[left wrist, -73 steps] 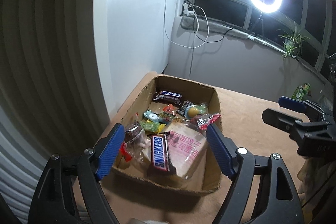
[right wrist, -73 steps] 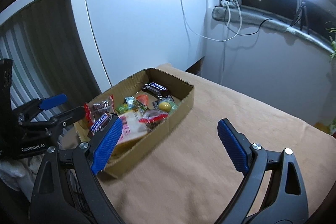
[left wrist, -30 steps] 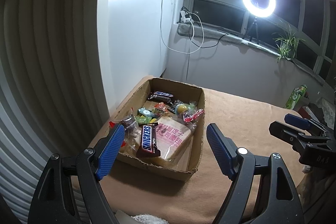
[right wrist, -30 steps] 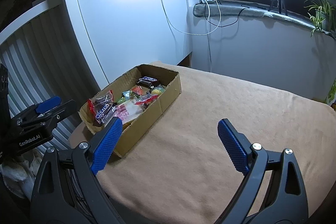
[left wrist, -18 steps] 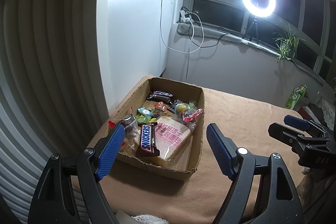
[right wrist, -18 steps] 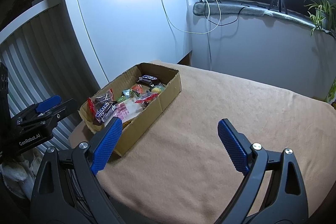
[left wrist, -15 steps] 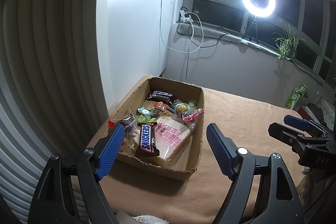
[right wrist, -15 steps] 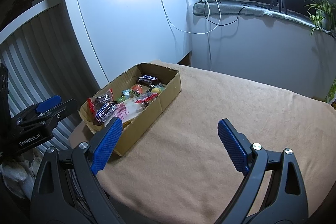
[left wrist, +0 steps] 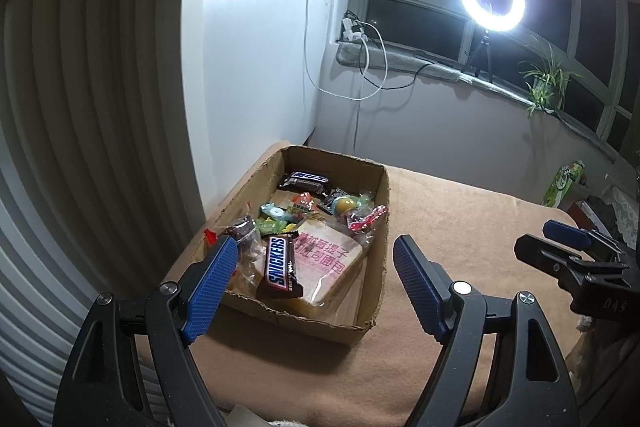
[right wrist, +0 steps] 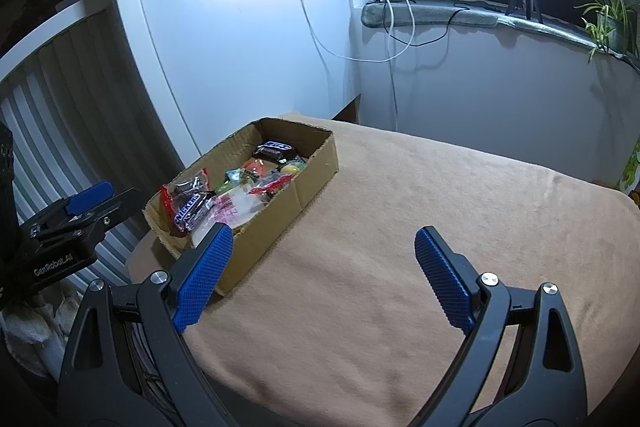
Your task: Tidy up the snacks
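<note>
1. Both rigs have pulled back since a couple of seconds ago; the cardboard box (left wrist: 378,227) now sits smaller, left of centre, snacks inside, Snickers bar (left wrist: 282,267) nearest.
2. Left gripper (left wrist: 308,287) and right gripper (right wrist: 320,277): jaws wide open, empty. Looks finished to me.
3. Bare worktop (right wrist: 440,211) at right, nothing blocking.

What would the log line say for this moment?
left gripper: open, empty | right gripper: open, empty | snacks: in cardboard box | Snickers bar: on top, near end
</note>
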`<state>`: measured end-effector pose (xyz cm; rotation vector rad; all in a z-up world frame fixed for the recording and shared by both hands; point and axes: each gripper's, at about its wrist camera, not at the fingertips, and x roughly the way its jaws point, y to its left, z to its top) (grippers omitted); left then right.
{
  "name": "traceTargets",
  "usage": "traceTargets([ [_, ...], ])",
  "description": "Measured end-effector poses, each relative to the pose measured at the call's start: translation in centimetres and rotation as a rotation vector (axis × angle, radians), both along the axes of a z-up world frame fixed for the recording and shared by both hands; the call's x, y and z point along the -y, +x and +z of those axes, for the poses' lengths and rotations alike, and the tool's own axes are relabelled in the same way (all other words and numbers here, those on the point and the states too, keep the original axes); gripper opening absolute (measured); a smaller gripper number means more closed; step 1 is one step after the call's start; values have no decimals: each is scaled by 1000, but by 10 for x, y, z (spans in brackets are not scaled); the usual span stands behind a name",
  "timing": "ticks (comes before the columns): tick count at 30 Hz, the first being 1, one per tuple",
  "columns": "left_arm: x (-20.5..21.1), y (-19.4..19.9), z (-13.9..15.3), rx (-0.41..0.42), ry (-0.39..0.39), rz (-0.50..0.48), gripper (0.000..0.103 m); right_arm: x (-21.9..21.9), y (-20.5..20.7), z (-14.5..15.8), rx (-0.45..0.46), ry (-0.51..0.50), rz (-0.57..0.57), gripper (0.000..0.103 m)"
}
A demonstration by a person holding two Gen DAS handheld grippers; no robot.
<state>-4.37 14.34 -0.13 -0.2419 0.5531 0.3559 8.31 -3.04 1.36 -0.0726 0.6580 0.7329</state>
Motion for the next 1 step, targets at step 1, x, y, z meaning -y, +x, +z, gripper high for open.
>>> traceTargets([
  [1,0,1,0,-1,1,-1,81,2,1,-1,0,0,-8,94],
])
